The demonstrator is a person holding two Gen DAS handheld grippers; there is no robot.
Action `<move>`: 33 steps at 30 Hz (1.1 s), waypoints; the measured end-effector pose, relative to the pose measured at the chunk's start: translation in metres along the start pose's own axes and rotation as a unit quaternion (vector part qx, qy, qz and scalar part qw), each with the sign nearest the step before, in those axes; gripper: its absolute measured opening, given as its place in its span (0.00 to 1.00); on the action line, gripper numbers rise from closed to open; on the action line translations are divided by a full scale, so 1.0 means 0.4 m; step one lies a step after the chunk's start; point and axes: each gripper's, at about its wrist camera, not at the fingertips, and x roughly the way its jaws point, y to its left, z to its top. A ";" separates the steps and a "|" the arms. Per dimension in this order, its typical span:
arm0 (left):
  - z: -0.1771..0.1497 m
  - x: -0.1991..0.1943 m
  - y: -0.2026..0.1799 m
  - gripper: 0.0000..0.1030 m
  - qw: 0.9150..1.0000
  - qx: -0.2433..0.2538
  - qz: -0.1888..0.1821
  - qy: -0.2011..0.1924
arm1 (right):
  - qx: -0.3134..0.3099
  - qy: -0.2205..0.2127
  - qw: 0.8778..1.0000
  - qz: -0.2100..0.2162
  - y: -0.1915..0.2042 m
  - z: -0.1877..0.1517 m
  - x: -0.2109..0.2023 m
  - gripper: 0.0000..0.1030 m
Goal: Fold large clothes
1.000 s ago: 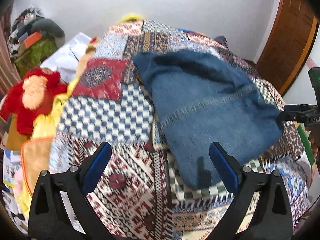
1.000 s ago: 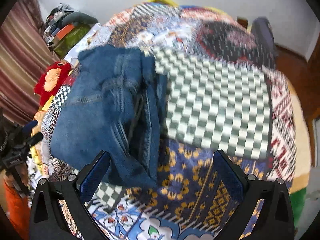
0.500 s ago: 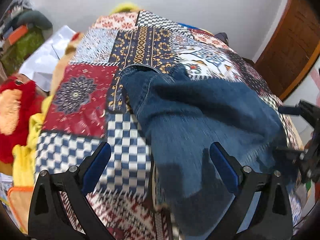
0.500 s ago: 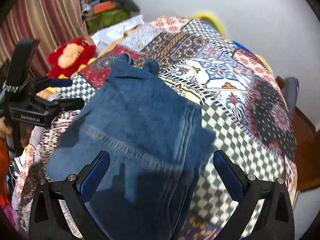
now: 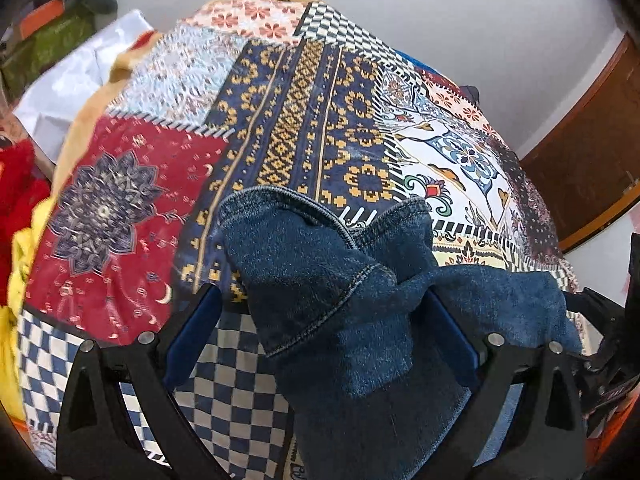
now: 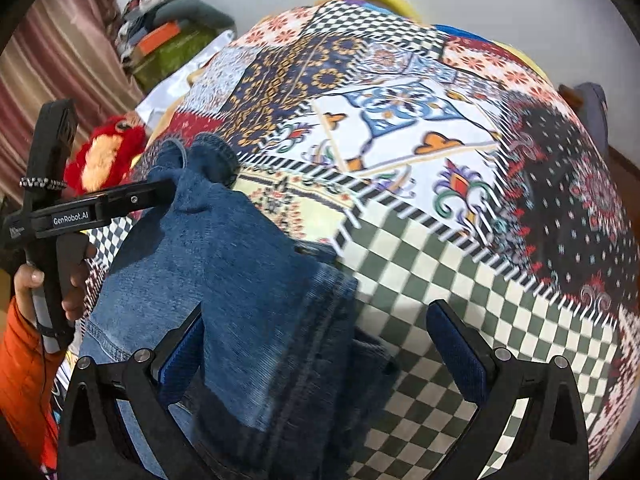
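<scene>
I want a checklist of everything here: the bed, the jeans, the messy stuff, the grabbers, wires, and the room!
Surface: colourful patchwork quilt covering a bed.
Job's things: blue denim jeans, partly folded, leg ends bunched at the far end.
Clutter: red and orange plush toy; white sheet; pile of bags in the corner.
Grippers: left gripper open, jeans between its fingers; right gripper open over the jeans' folded edge.
Cables: nothing seen.
Surroundings: white wall, brown wooden door, striped curtain.
</scene>
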 end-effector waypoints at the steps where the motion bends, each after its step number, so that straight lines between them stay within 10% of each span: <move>1: -0.001 -0.006 -0.001 0.98 1.000 0.004 0.005 -0.004 | 0.007 -0.002 1.000 0.003 -0.008 -0.007 -0.003 1.00; 8: -0.025 -0.085 -0.002 0.98 0.998 0.036 0.053 -0.012 | 0.017 -0.025 0.999 -0.027 -0.043 -0.053 -0.077 1.00; 21: -0.109 -0.303 -0.047 0.98 0.996 0.065 0.027 -0.062 | -0.017 -0.077 0.992 -0.097 0.019 -0.119 -0.270 1.00; 33: -0.255 -0.254 -0.020 0.98 0.998 0.008 -0.065 0.001 | -0.024 -0.057 0.998 0.016 0.078 -0.191 -0.280 1.00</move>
